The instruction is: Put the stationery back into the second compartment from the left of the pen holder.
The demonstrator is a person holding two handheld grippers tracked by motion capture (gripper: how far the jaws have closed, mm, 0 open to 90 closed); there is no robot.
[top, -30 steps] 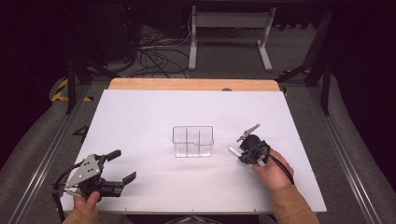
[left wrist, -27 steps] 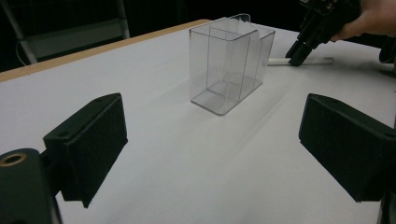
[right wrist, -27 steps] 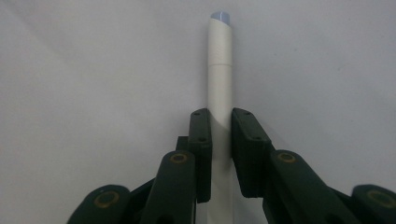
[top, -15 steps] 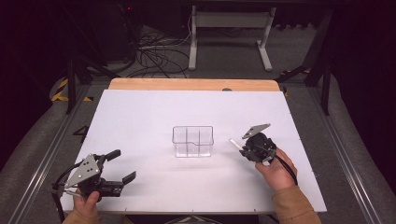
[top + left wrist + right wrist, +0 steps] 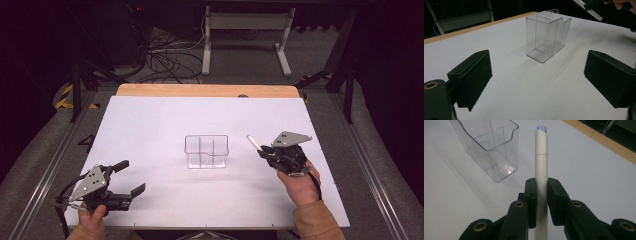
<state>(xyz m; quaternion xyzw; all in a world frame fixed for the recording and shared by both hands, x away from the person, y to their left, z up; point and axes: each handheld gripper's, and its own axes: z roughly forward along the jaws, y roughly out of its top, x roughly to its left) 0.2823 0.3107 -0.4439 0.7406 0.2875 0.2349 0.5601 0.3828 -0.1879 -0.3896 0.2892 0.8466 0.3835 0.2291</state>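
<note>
A clear plastic box with inner dividers stands in the middle of the white table; it also shows in the left gripper view and the right gripper view. My right gripper is to the box's right, lifted off the table, shut on a white marker that juts out toward the box. My left gripper rests open at the table's near left corner, its pads wide apart with nothing between them.
A wooden strip runs along the table's far edge. Beyond it are a desk frame and cables on the dark floor. Metal rails run along both sides of the table.
My right gripper has risen off the table with the marker and drifted slightly right. The left gripper has stayed where it was.
</note>
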